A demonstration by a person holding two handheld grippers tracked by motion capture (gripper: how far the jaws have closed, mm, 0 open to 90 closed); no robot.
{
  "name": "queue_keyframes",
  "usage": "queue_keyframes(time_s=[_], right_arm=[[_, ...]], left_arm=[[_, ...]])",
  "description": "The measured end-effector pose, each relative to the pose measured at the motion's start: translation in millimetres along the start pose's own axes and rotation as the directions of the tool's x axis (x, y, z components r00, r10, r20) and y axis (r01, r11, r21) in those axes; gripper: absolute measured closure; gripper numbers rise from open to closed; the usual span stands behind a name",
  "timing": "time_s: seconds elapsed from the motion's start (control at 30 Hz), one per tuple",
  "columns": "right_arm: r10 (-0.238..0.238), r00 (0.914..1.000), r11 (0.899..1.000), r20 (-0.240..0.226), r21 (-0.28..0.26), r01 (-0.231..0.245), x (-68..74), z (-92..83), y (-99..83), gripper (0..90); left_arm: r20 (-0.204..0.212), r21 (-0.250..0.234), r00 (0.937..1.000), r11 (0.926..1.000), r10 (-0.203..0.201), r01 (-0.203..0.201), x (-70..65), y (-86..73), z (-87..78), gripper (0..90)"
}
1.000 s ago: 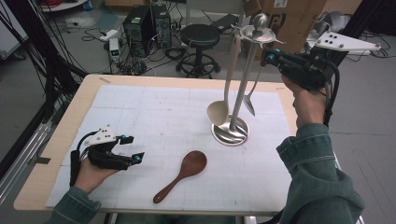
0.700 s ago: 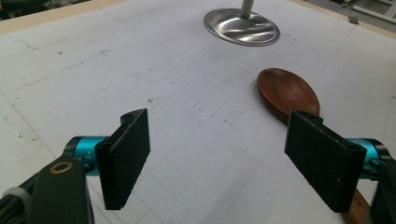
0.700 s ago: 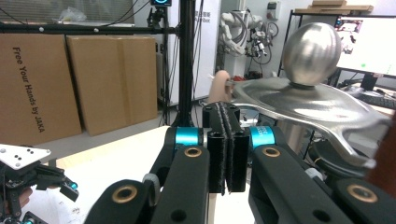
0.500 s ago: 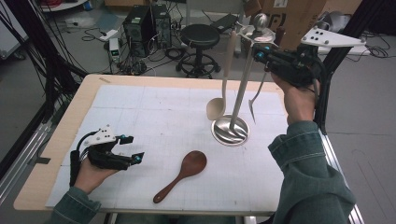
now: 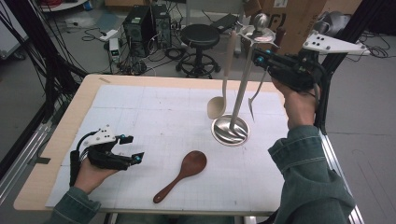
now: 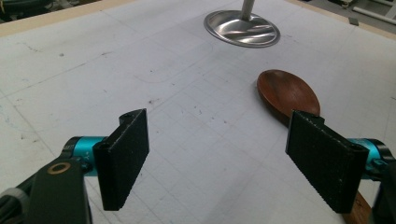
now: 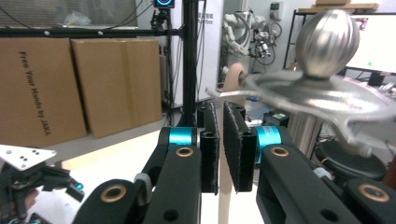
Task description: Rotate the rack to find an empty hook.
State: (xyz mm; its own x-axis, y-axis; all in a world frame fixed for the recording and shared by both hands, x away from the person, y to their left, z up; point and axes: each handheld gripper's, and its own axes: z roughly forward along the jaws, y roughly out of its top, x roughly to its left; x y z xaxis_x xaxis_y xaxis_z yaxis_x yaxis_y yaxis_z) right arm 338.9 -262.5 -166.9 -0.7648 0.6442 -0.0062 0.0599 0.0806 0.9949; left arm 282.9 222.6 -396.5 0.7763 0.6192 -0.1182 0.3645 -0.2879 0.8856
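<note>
A steel utensil stand rises from a round base on the white mat to a knob at the top. From its top ring hang a beige ladle and a metal utensil. My right gripper is up at that ring, just right of the pole. Its jaws have just been opening and stand a thin slit apart, with nothing pressed between the pads. A brown wooden spoon lies on the mat. My left gripper rests open left of the spoon, empty.
The gridded white mat covers most of the wooden table. A black stool, computers and cables stand on the floor beyond the far edge, with cardboard boxes behind the stand. The stand's base lies ahead of the left gripper.
The right gripper has shifted slightly left, toward the stand's top ring. The left gripper, the spoon and the stand have stayed put.
</note>
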Motion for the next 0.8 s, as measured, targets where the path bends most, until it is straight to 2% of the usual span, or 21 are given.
queue_keyframes(time_s=[0.13, 0.27, 0.53, 0.8], right_arm=[[0.015, 0.9998, 1.0, -0.015, 0.001, -0.015, 0.6, -3.5, -10.2, 79.6], [0.032, 0.9991, 0.999, -0.029, 0.012, -0.031, 1.6, -4.1, -24.1, 71.5], [0.08, 0.9953, 0.996, -0.055, 0.048, -0.077, 6.4, -0.4, -64.3, 58.5], [0.12, 0.9907, 0.988, -0.064, 0.102, -0.113, 10.9, 1.5, -105.0, 52.7]], left_arm=[[0.0, -0.001, 1.0, 1.0, 0.005, -0.005, 0.1, -0.2, -0.4, 21.7], [-0.006, 0.0, 1.0, 1.0, 0.006, -0.006, 0.1, -0.8, -0.4, 20.8], [-0.02, -0.002, 0.9998, 1.0, 0.003, -0.003, -0.9, -2.2, 0.0, 18.7], [-0.025, 0.001, 0.9996, 0.9999, 0.01, -0.01, -2.0, -4.8, 1.2, 17.7]])
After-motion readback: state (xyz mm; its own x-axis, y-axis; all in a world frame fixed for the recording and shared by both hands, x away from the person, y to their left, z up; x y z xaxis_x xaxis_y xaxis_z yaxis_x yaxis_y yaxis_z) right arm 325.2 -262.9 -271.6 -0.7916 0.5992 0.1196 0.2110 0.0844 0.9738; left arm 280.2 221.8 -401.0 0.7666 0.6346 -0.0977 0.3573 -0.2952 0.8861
